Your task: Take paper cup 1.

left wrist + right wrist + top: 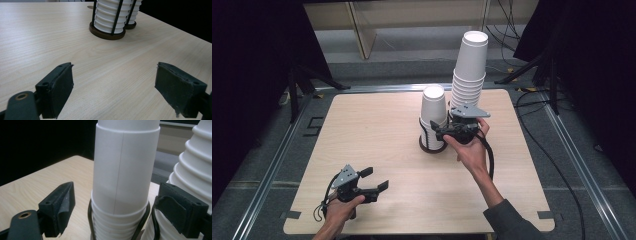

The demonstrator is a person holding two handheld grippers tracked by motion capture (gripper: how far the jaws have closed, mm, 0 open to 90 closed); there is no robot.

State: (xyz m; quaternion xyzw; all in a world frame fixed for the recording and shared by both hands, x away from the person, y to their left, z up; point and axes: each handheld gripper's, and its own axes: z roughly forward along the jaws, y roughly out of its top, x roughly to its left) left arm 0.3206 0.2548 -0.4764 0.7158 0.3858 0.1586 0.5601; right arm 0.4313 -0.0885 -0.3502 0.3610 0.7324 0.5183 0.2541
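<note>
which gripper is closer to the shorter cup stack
Right. The right gripper is right beside the shorter cup stack, jaws open around its top cup. The left gripper sits far off near the table's front left, jaws open on nothing.

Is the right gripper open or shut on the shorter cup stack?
Open. The right gripper has its jaws on either side of the shorter cup stack, with a visible gap at each pad.

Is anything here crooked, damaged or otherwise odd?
Yes, slightly. The tall cup stack leans to the right near its top rather than standing straight. The pad lining on the right gripper is peeling and wrinkled on both jaws. The short cup stack looks straight.
</note>
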